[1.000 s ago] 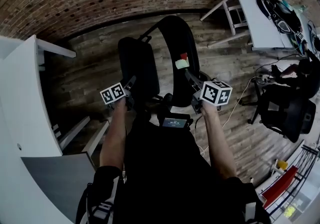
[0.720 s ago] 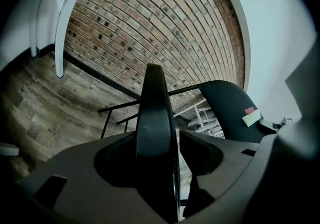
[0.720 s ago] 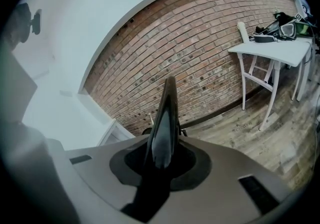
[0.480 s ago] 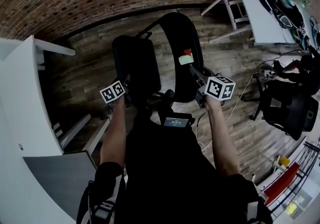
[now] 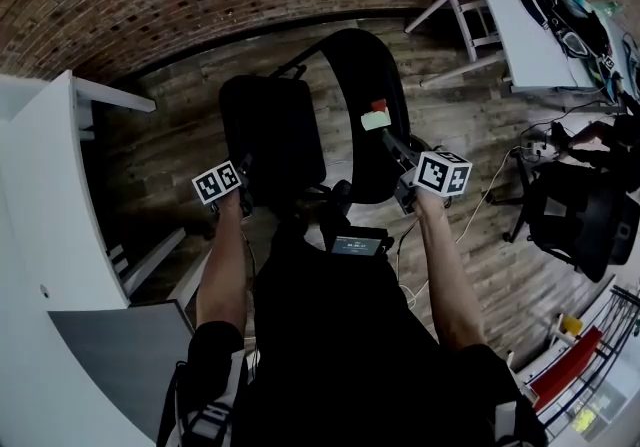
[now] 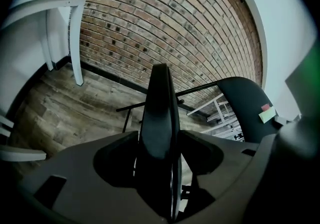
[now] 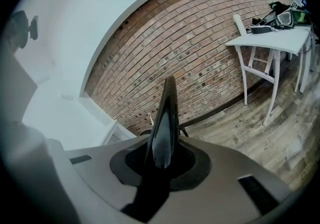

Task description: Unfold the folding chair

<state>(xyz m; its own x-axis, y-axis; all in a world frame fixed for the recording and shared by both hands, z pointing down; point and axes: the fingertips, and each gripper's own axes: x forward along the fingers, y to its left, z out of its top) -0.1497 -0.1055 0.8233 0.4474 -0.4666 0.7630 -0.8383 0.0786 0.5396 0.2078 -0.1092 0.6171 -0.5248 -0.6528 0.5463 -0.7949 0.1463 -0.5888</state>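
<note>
A black folding chair stands on the wood floor in front of me. Its padded seat [image 5: 270,135] is on the left, and its arched backrest [image 5: 372,65] with a red and green tag [image 5: 376,117] is on the right. My left gripper [image 5: 248,187] is shut on the seat's near edge, and the thick seat [image 6: 160,107] fills the gap between its jaws edge-on. My right gripper [image 5: 392,149] has been closing its jaws and is shut on the backrest's thin rim [image 7: 165,118].
A white table [image 5: 505,30] with bags stands at the back right. A black office chair [image 5: 580,220] and a cable are on the right. A white shelf unit [image 5: 50,205] is close on the left. A brick wall runs behind the chair.
The seat has swung left, away from the backrest, and shows a broader face. My left gripper has gone left and down with it. My right gripper has shifted slightly right.
</note>
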